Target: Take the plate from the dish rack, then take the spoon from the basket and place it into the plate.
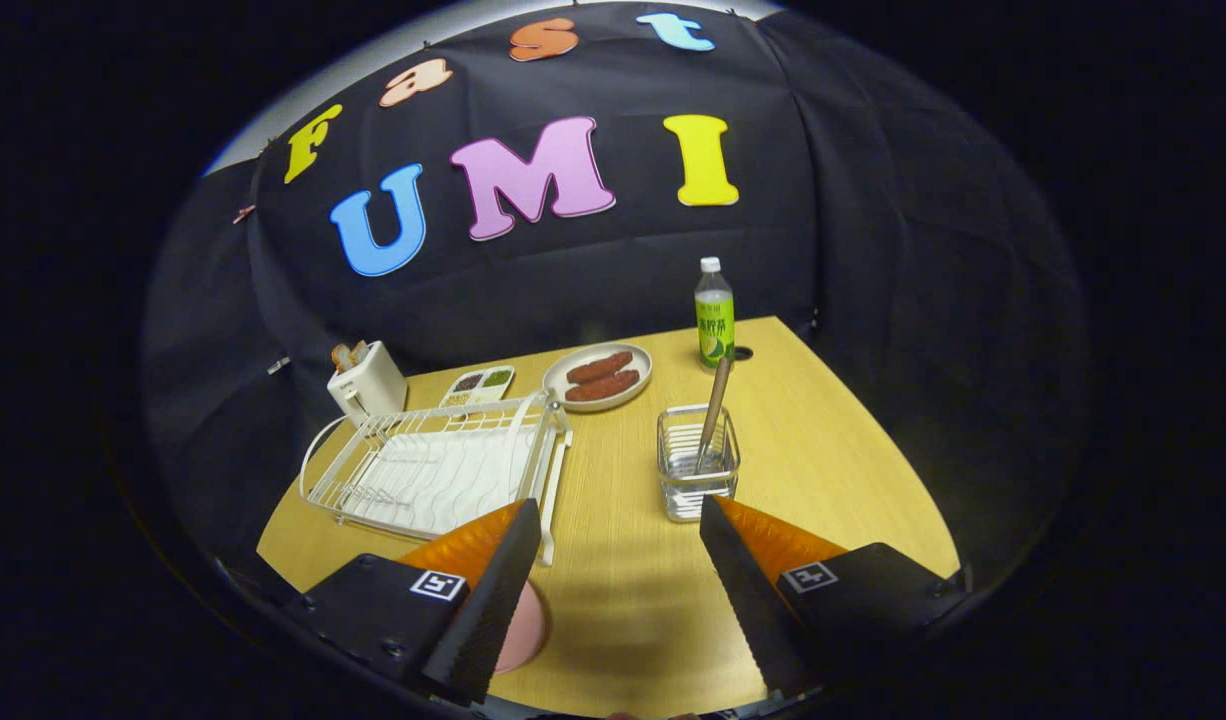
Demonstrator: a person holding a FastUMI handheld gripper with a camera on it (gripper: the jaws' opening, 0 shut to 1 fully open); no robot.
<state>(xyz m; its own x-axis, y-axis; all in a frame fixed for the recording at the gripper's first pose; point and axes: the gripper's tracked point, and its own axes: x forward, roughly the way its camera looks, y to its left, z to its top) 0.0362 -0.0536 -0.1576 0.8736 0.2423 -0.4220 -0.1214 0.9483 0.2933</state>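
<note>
Tool (621,515) open – spoon (714,405) upright in basket (697,478) just ahead.

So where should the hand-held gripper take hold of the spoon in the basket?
Probably on the spoon handle's upper part, coming from above: it leans upright out of the wire basket, bowl end down. The open hand-held gripper sits short of it.

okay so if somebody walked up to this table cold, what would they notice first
Probably the open gripper hovering low over the wooden table, with a white dish rack just beyond its left finger. Ahead of the right finger, a spoon stands in a clear basket; farther back sits a plate of sausages.
</note>
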